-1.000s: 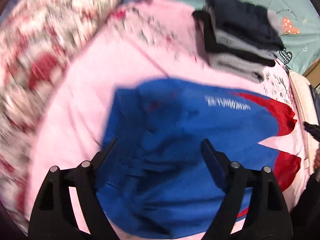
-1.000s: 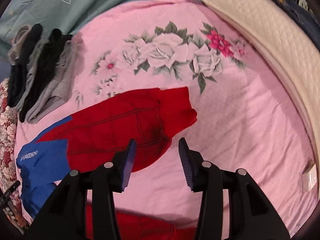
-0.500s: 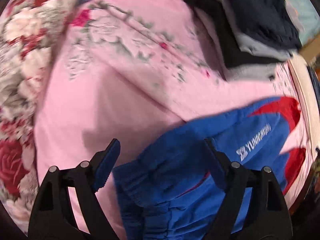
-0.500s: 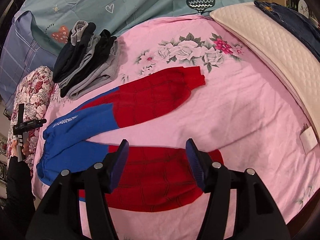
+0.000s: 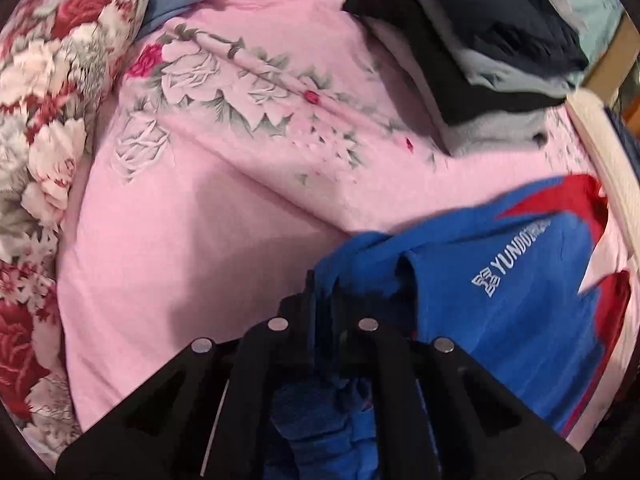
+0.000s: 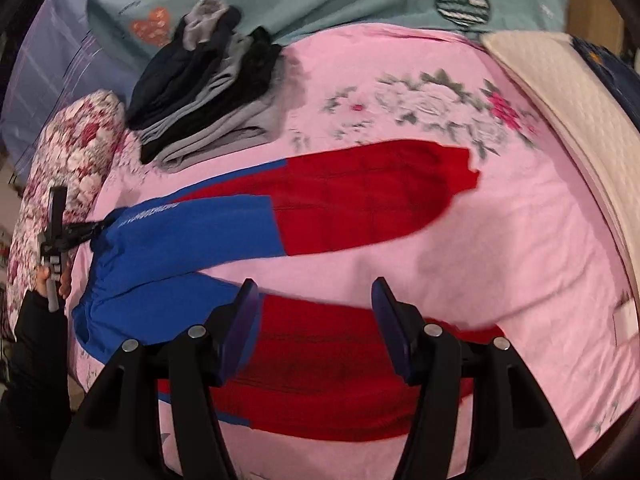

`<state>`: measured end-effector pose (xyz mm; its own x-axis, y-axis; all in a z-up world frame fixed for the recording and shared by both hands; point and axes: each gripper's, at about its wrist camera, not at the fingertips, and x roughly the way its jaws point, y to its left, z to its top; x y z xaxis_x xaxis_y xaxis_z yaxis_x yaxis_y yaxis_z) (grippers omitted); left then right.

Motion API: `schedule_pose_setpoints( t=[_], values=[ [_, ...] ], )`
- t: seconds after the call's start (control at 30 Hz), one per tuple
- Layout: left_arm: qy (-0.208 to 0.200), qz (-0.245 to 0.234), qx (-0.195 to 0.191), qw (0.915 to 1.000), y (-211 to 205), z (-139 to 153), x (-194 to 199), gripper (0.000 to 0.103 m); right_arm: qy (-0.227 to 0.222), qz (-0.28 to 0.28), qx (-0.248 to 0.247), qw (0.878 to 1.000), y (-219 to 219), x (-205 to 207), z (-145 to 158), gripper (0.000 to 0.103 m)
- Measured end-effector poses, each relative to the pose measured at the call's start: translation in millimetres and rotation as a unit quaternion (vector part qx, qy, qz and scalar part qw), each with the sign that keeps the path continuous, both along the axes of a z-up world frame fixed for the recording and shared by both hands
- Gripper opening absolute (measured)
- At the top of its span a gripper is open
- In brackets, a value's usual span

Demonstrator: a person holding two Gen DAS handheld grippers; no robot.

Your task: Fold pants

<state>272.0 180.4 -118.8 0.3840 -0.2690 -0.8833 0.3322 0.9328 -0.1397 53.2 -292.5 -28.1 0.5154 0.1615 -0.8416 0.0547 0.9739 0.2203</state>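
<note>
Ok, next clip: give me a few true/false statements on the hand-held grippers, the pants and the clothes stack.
1. The left hand-held gripper is shut on the pants at the blue waist end. True.
2. The right hand-held gripper grips a red leg. False: it is open above the near leg.
3. The pants' legs lie one on the other. False: they lie apart.
4. A stack of dark and grey clothes lies beyond the pants. True.

The left wrist view sits low and close at the waistband of the pants (image 5: 500, 300), facing across the bed (image 5: 200, 220); the right wrist view looks down from higher over both legs; both share the pants and the clothes pile (image 6: 208, 96).
</note>
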Motion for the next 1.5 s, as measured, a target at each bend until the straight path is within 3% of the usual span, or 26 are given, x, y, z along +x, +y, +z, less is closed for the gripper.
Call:
schedule_pose_setpoints(
  t=[0.13, 0.27, 0.37, 0.47, 0.6, 0.73, 0.83, 0.93, 1.07, 1.2, 1.23, 1.3, 1.33, 1.4, 1.5],
  values=[
    [-0.023, -0.005, 0.008, 0.9997, -8, -13, -9, 0.006, -0.012, 0.122, -0.011, 0.992, 66, 63, -1, 0.060],
    [-0.031, -0.003, -0.018, 0.9993, -2, -10, -7, 0.006, -0.010, 0.258, -0.011, 0.966, 137, 133, -6, 0.059],
    [-0.030, -0.010, -0.024, 0.9992, 4, -11, -6, 0.006, -0.001, 0.313, -0.039, 0.949, 188, 189, -23, 0.058],
    [-0.023, -0.011, -0.035, 0.9991, 6, -13, -5, 0.007, 0.010, 0.354, -0.072, 0.933, 222, 223, -44, 0.047],
    [-0.018, -0.010, -0.048, 0.9986, 7, -13, -5, 0.007, 0.035, 0.394, -0.128, 0.909, 251, 241, -76, 0.046],
    [-0.018, -0.012, -0.046, 0.9987, 5, -14, -6, 0.008, 0.064, 0.432, -0.136, 0.889, 262, 239, -97, 0.047],
    [-0.021, -0.015, -0.040, 0.9989, 2, -14, -8, 0.008, 0.049, 0.457, -0.174, 0.871, 271, 228, -101, 0.051],
    [-0.020, -0.016, -0.042, 0.9988, 3, -14, -7, 0.008, 0.040, 0.451, -0.190, 0.871, 275, 234, -97, 0.056],
    [-0.020, -0.016, -0.042, 0.9988, 3, -15, -7, 0.008, 0.050, 0.434, -0.135, 0.889, 271, 254, -92, 0.053],
    [-0.020, -0.017, -0.042, 0.9988, 3, -14, -7, 0.008, 0.046, 0.453, -0.169, 0.874, 277, 248, -100, 0.050],
    [-0.019, -0.017, -0.043, 0.9987, 4, -14, -7, 0.008, 0.049, 0.460, -0.167, 0.871, 279, 242, -100, 0.045],
    [-0.024, -0.015, -0.039, 0.9988, 2, -13, -6, 0.008, 0.044, 0.472, -0.166, 0.865, 283, 232, -100, 0.015],
    [-0.027, -0.013, -0.035, 0.9989, 1, -12, -6, 0.007, 0.039, 0.479, -0.170, 0.860, 288, 226, -101, 0.009],
    [-0.045, -0.009, -0.031, 0.9985, -1, -3, -4, 0.006, 0.034, 0.482, -0.175, 0.858, 291, 224, -99, 0.005],
    [-0.064, -0.001, -0.041, 0.9971, 1, 9, 3, 0.006, 0.005, 0.453, -0.173, 0.874, 281, 234, -86, 0.005]
  ],
)
